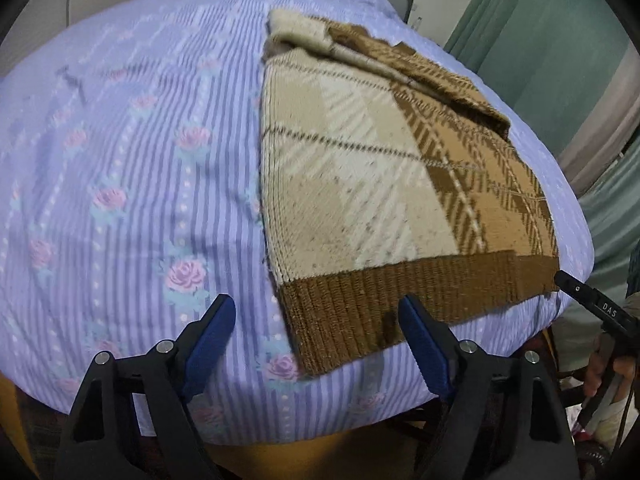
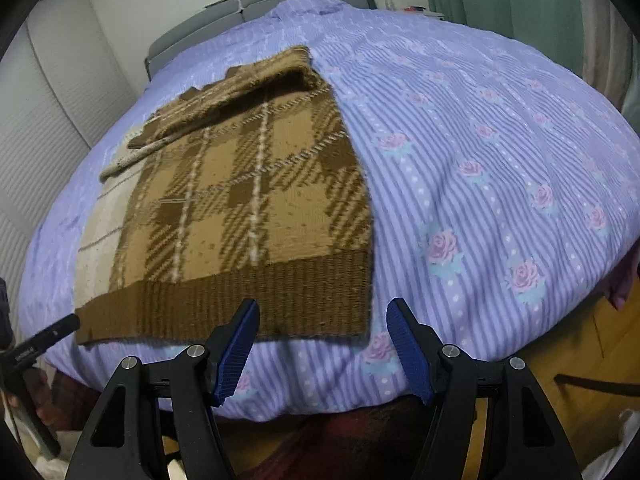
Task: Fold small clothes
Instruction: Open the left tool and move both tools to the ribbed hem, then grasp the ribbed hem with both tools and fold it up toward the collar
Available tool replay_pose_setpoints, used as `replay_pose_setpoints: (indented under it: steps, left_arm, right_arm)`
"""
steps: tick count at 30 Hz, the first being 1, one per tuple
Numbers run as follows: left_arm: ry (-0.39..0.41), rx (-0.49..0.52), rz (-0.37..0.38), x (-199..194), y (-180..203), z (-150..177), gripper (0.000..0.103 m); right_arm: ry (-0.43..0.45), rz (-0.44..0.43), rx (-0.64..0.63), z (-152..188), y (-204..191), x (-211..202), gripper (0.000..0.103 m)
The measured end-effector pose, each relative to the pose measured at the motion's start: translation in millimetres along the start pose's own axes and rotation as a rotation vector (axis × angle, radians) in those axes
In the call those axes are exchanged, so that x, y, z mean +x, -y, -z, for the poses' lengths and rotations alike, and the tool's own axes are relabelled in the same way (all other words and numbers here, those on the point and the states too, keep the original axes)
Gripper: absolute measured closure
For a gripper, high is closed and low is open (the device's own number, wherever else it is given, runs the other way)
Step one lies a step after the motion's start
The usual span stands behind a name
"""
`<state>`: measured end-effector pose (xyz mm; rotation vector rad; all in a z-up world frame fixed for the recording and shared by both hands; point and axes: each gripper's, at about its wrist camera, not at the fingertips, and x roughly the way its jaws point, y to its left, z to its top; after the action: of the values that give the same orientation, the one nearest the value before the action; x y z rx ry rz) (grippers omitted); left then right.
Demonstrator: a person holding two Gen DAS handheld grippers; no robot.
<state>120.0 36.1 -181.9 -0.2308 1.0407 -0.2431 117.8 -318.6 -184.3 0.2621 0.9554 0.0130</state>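
Both tongs are hanging released and empty over the near edge of the bed [image 1: 120, 160]. Farthest left, the left gripper [image 1: 316, 340] is hovering with one blue finger over striped sheet and the other over the ribbed hem of the sweater [image 1: 360, 184]; closing there, it risks pinching the sheet along with the knit and dragging the bedding up. The sweater is lying in a long, partly folded strip running from the near edge toward the headboard [image 2: 256, 4], its sleeve doubled across the top. Further right, the right gripper [image 2: 322, 340] is spreading wide off the hem's right corner, over bare sheet, so it could miss the knit or catch only the top layer, and uneven lifting would be skewing the fold.
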Motion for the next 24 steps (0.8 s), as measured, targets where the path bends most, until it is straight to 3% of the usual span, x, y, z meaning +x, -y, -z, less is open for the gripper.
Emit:
replay_pose_setpoints:
  steps: [2, 4, 8, 10, 12, 18, 20, 24]
  left_arm:
    - [0.001, -0.018, 0.024, 4.1, -2.5, 0.1, 0.021]
    - [0.007, -0.048, 0.057, 5.3, -6.0, -3.0, 0.021]
    - [0.014, -0.100, 0.104, 10.5, -12.4, -11.5, 0.024]
    - [0.018, -0.093, 0.096, 11.0, -10.2, -13.3, 0.030]
    - [0.019, -0.070, 0.100, 9.4, -5.9, -12.4, 0.043]
    - [-0.024, -0.057, 0.178, 5.9, 4.0, -4.9, 0.073]
    - [-0.020, -0.050, 0.209, 3.8, 7.0, -5.6, 0.076]
    - [-0.011, -0.054, 0.199, 3.9, 9.1, -9.5, 0.085]
  right_arm:
    - [0.007, 0.009, -0.009, -0.7, 0.3, 3.3, 0.038]
    - [0.004, -0.004, -0.019, -1.7, -1.8, 8.5, 0.046]
    - [-0.023, -0.025, -0.026, -3.9, -6.2, 23.5, 0.046]
    - [-0.035, -0.033, -0.007, -6.6, -5.9, 32.9, 0.046]
    - [-0.037, -0.047, 0.010, -8.2, -2.6, 36.7, 0.046]
    - [-0.037, -0.086, 0.034, -7.9, 2.9, 37.0, 0.054]
    - [-0.036, -0.097, 0.038, -8.4, 3.1, 36.6, 0.058]
    - [-0.039, -0.130, 0.035, -10.4, 3.4, 35.3, 0.085]
